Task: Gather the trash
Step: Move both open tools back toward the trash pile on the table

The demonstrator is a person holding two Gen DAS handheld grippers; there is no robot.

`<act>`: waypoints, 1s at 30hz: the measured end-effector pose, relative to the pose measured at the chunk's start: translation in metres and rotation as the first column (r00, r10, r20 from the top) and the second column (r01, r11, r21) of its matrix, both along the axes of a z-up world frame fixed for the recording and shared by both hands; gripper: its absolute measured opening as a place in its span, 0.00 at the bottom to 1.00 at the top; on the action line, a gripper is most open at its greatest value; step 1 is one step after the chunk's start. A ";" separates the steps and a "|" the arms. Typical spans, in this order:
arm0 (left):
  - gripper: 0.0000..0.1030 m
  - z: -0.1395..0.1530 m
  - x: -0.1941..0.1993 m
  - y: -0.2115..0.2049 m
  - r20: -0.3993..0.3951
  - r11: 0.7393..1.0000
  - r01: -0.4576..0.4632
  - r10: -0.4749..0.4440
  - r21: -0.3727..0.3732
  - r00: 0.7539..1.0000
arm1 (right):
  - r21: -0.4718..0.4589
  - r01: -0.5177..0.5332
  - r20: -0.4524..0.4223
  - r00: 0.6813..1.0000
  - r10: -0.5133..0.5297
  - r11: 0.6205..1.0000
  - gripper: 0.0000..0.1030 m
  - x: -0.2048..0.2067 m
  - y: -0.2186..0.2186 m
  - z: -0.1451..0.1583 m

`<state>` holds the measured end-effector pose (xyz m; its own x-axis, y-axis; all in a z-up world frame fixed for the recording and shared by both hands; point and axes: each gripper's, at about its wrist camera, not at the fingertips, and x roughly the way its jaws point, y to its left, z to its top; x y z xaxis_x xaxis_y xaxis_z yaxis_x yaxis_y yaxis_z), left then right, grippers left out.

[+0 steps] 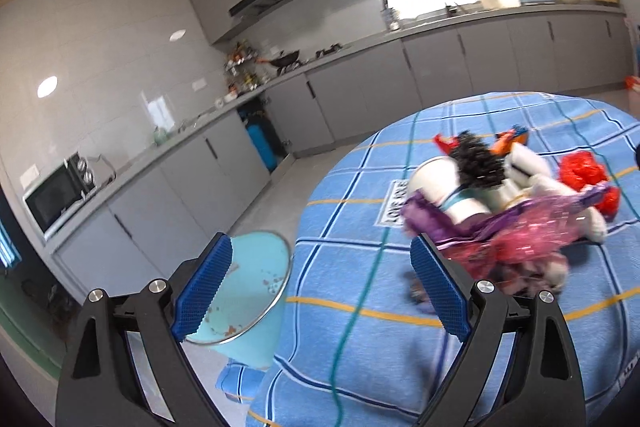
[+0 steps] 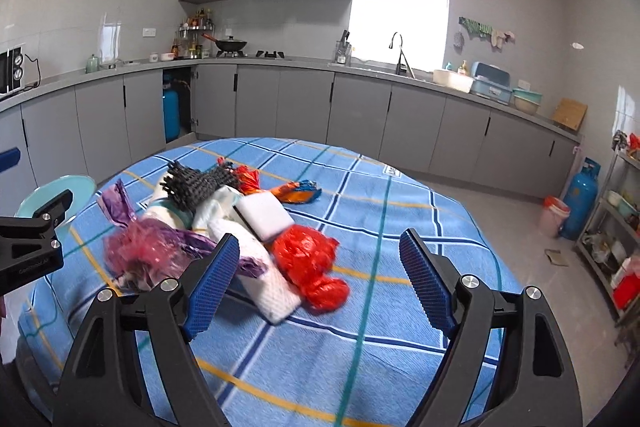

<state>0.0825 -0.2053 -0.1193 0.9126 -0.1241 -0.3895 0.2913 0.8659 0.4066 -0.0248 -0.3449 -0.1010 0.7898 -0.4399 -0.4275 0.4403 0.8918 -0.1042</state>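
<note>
A heap of trash lies on the round table with the blue checked cloth [image 2: 400, 227]: a red plastic bag [image 2: 310, 261], a white foam wrap [image 2: 264, 283], a white sponge block [image 2: 266, 213], a black mesh net [image 2: 196, 183], a purple-pink bag [image 2: 152, 251] and an orange-blue wrapper [image 2: 298, 191]. My right gripper [image 2: 320, 283] is open and empty just in front of the red bag. My left gripper [image 1: 320, 283] is open and empty above the table's left edge; the purple-pink bag [image 1: 516, 235] lies beside its right finger. The left gripper's body shows in the right wrist view [image 2: 32, 239].
A light blue plastic stool [image 1: 244, 291] stands by the table's left edge. Grey kitchen cabinets [image 2: 280, 99] run along the walls. A blue gas cylinder [image 2: 580, 199], a red-lined bin [image 2: 554, 215] and a metal shelf [image 2: 616, 227] stand at the right.
</note>
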 end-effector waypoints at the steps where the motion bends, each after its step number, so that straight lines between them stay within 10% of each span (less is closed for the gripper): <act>1: 0.87 0.001 -0.004 -0.005 0.005 1.000 0.017 -0.017 0.006 1.000 | -0.003 0.007 0.000 1.000 -0.007 1.000 0.79 -0.001 -0.002 0.001; 24: 0.88 -0.043 -0.047 -0.096 -0.015 0.957 0.254 -0.254 0.139 0.967 | 0.043 0.089 -0.018 0.996 -0.088 0.995 0.82 -0.046 -0.037 -0.027; 30: 0.42 -0.036 -0.036 -0.088 -0.045 0.961 0.264 -0.261 0.085 0.964 | 0.042 0.079 -0.023 0.997 -0.078 0.996 0.82 -0.045 -0.035 -0.030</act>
<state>0.0470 -0.2933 -0.1556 0.8388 -0.3210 -0.4397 0.5184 0.7177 0.4650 -0.0703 -0.3795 -0.1309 0.7442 -0.4811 -0.4633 0.5072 0.8584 -0.0766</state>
